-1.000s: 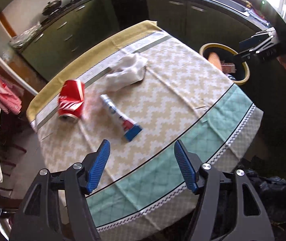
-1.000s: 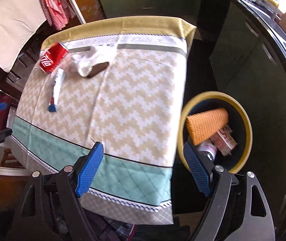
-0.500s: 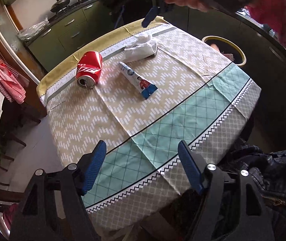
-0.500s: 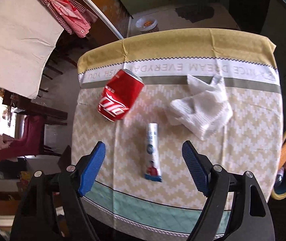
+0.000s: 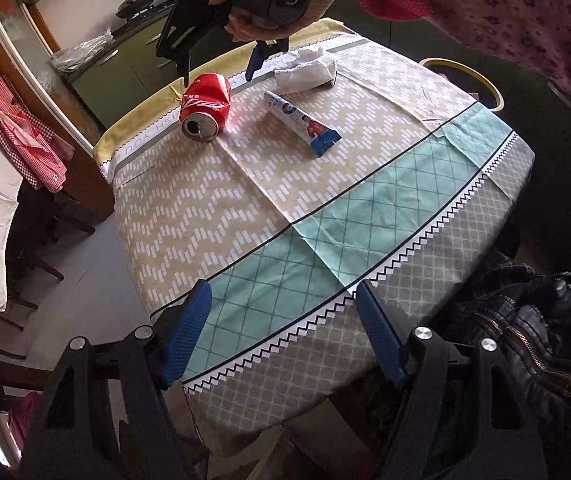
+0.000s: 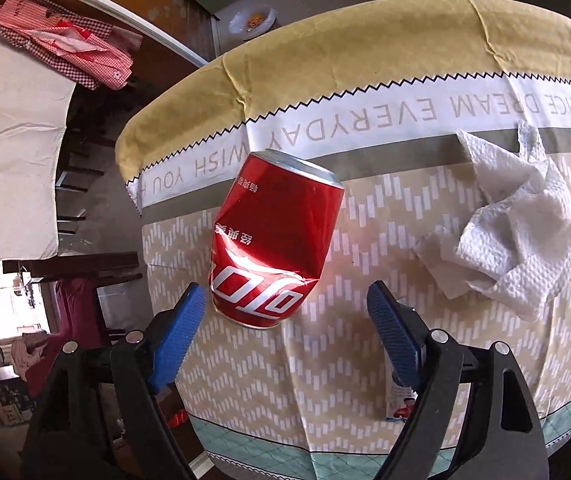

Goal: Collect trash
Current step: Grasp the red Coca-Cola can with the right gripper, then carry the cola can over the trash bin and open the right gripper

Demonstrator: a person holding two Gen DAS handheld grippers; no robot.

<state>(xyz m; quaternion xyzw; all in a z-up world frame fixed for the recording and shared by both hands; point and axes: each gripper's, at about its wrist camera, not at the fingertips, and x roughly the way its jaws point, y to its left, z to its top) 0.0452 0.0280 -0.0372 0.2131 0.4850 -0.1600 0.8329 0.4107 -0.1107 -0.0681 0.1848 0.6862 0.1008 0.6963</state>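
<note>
A red can, dented, lies on its side in the upper left of the left view, open end facing us. A white and blue tube lies flat beside it. Crumpled white paper sits above the tube.

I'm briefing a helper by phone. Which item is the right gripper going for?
On the round table's patterned tablecloth, near its yellow edge, lies a dented red aluminium soda can on its side. The only red item, beside a crumpled white paper towel and a toothpaste tube.
</note>
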